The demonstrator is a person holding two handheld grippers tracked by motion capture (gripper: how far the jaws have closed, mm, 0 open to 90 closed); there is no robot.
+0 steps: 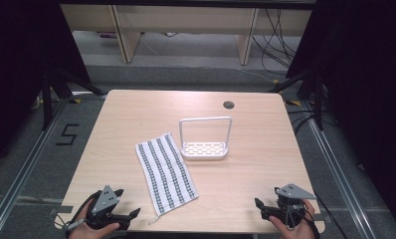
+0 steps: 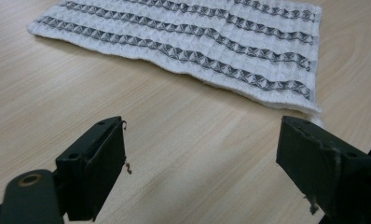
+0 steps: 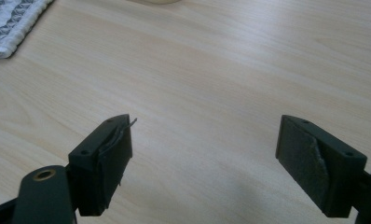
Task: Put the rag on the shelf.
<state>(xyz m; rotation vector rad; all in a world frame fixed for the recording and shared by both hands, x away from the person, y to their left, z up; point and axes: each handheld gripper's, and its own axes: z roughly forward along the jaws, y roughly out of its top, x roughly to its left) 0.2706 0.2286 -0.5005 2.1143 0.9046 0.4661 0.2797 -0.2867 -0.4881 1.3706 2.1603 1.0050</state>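
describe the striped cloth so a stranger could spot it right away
On the light wooden table, look left of centre, beside the white wire-handled rack. The white waffle-weave cloth with dark patterned stripes lies flat there, slanting toward the left claw. It is the table's one soft, striped thing.

A striped cloth [image 1: 166, 171] lies flat on the counter [image 1: 265, 149] between the left tongs [image 1: 130, 215] and right tongs [image 1: 262, 208], a white rack [image 1: 205, 149] beyond.
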